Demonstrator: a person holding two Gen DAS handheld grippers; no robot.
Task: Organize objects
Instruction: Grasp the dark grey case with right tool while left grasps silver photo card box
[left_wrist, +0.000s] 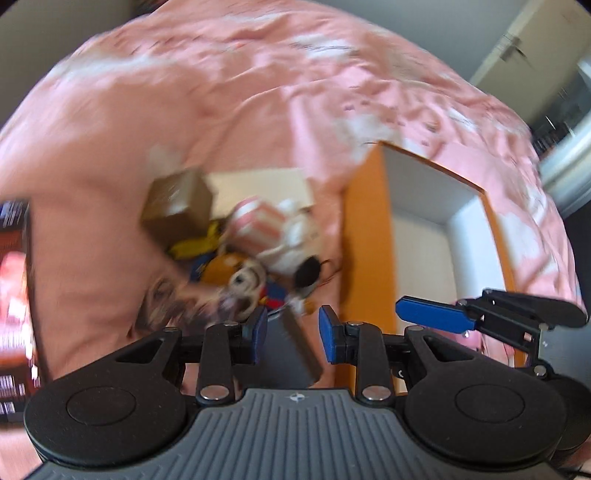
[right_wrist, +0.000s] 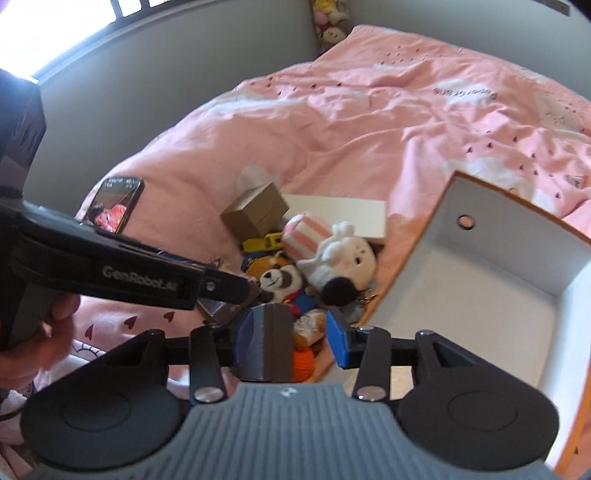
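Left wrist view was blurred: the left gripper (left_wrist: 292, 334) hung over a pink bedspread (left_wrist: 229, 92), its blue pads partly apart with a dark grey block (left_wrist: 301, 350) in the gap, touching neither pad as far as the blur allowed. Just beyond lay the toy pile (left_wrist: 255, 251), with a brown cardboard box (left_wrist: 181, 203) at its far left edge. To the right stood an orange-rimmed white box (left_wrist: 421, 243), its inside bare. The right gripper (left_wrist: 436, 318) reached in from the right, above that box's near part.

Right wrist view was sharper. The right gripper (right_wrist: 291, 332) stood partly open; a grey ridged block (right_wrist: 271, 339) lay against its left pad, clear of the right pad. The pile, a white plush (right_wrist: 347, 254), a bear plush (right_wrist: 277, 280) and a striped pink plush (right_wrist: 306, 232), sat close against the white box's (right_wrist: 480, 280) left wall. The left gripper (right_wrist: 236, 288) crossed in from the left, over the pile's near left edge. A phone (right_wrist: 118, 203) lay apart at left, with open bedspread (right_wrist: 388, 110) beyond.
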